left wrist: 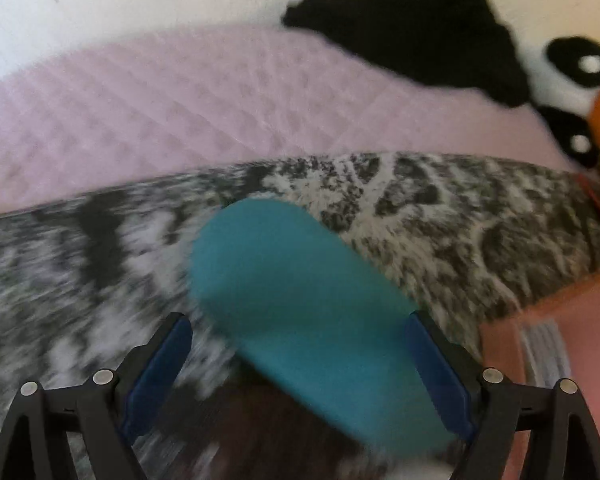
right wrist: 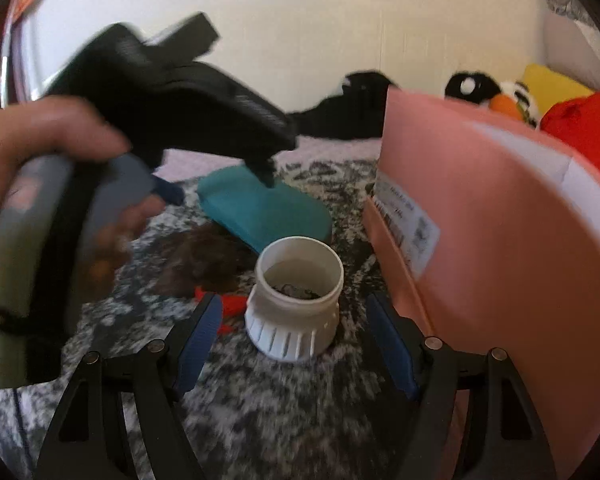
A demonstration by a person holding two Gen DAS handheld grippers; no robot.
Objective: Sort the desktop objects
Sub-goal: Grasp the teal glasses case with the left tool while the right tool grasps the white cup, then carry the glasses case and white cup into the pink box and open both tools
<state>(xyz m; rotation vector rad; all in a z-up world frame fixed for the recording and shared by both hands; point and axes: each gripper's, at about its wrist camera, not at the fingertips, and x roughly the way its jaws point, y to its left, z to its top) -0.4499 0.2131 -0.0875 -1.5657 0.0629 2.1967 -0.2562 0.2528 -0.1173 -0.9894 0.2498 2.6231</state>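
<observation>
Approaching the teal case [left wrist: 300, 312] with its fingers spread wide, the left gripper [left wrist: 300, 372] has not clamped on anything: the right pad [left wrist: 436, 376] sits at or against the case's right edge, while the left pad [left wrist: 160, 368] stands clear of it with patterned fabric showing in the gap. The step in hand appears to be a pickup of this case, and doing it well would call for centring the gripper so both pads meet the long sides squarely before closing; a one-sided contact risks the case pivoting or sliding on the soft black-and-white blanket [left wrist: 480, 220]. Motion blur in the left wrist view leaves the exact contact uncertain. The case is an elongated, flat item with rounded ends, plain teal with no visible marking, lying diagonally on the blanket. In the right wrist view it lies just beyond a white jar [right wrist: 296, 304], left of the pink box [right wrist: 480, 240]. The right gripper [right wrist: 296, 344] is likewise spread apart and empty, its pads flanking the jar without touching it. The jar stands upright and open, ribbed at its base. A pink quilt [left wrist: 180, 108] and a plush toy [left wrist: 580, 92] lie farther off.
</observation>
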